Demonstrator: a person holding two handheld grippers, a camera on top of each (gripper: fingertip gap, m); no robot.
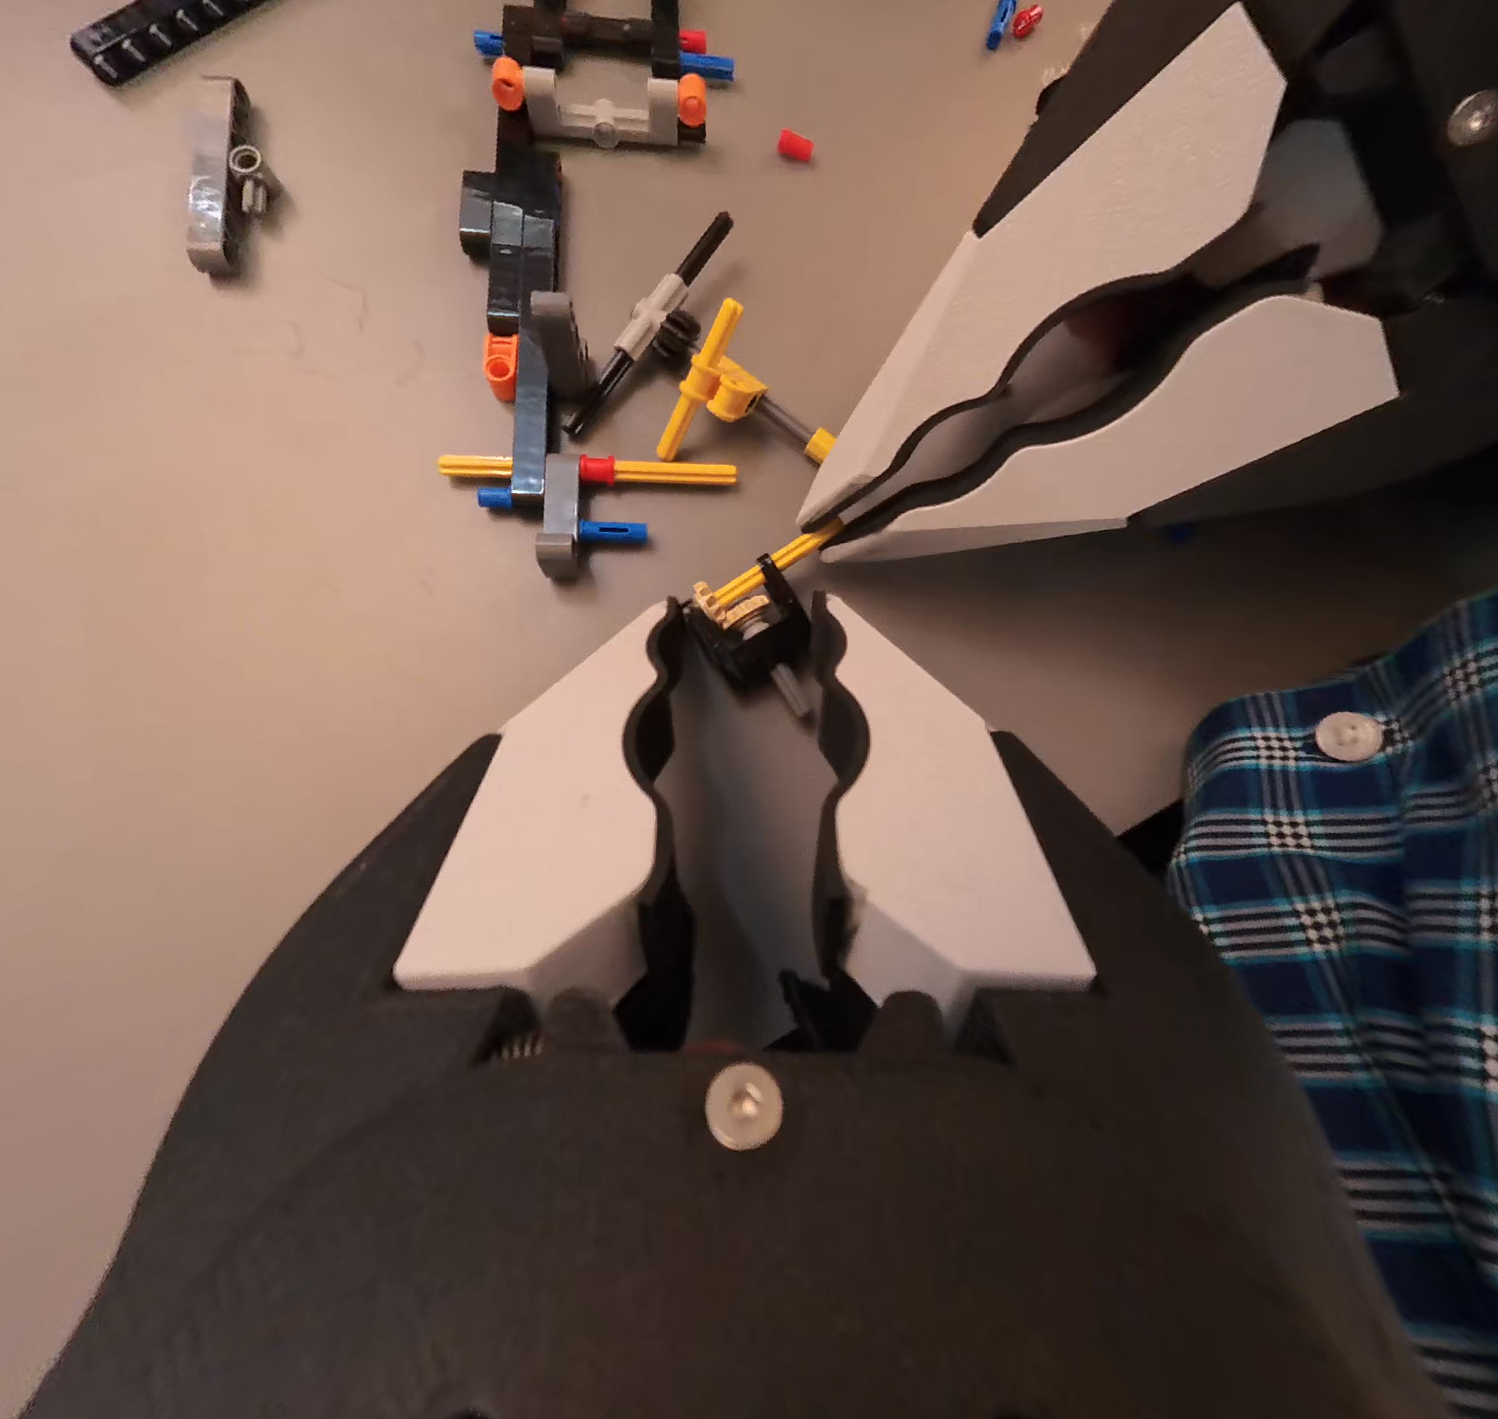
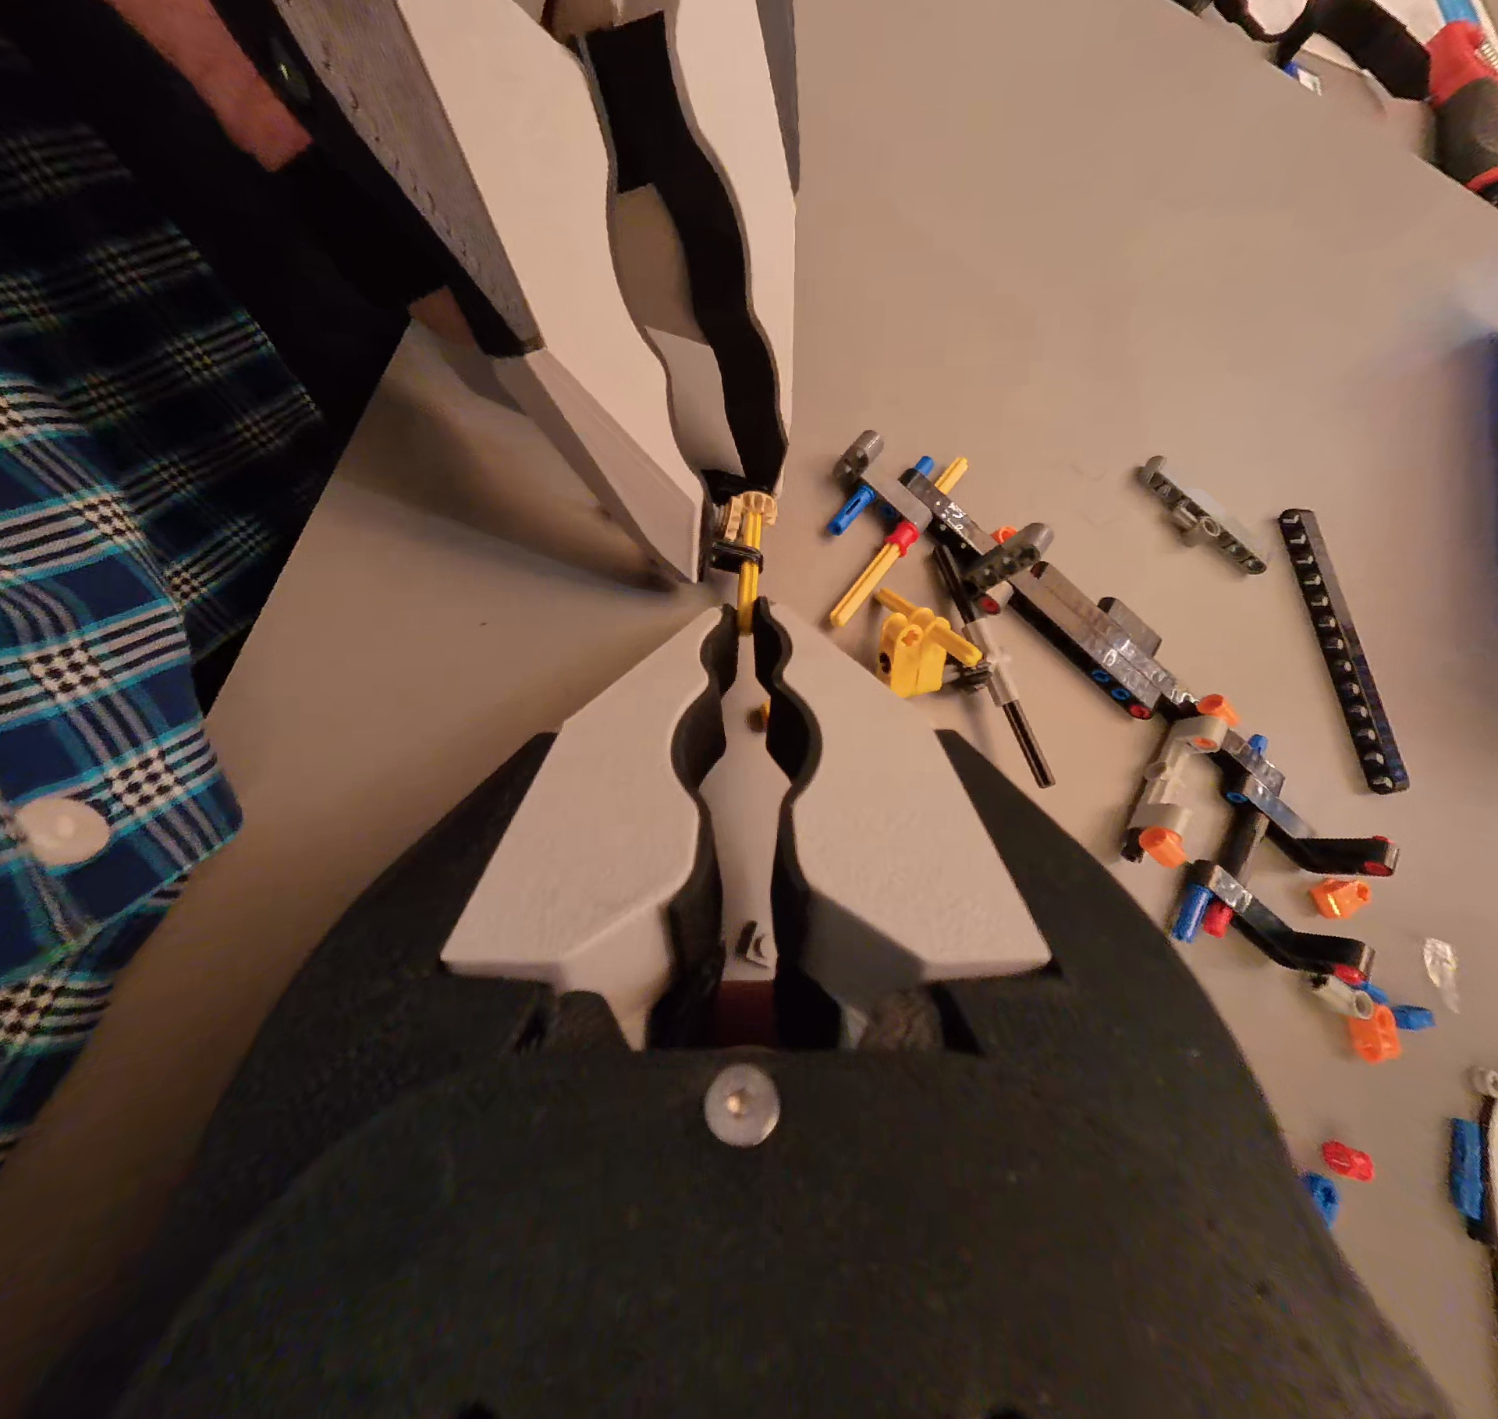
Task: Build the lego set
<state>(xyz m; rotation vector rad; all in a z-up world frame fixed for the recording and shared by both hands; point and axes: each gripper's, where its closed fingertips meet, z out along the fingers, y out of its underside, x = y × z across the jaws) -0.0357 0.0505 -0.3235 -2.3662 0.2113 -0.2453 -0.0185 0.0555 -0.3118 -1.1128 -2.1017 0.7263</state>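
Mid-step: my left tongs (image 1: 742, 618) are clamped on the little black frame (image 1: 758, 634) with its tan gear (image 1: 721, 606), up off the table (image 1: 243, 651). Right tongs (image 2: 747, 617) pinch the yellow rod (image 1: 798, 557); looks like it's partway through, hard to tell. Next it needs a straight push, kept lined up.

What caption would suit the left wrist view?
Left gripper holds a black gear frame while right gripper grips its yellow axle.
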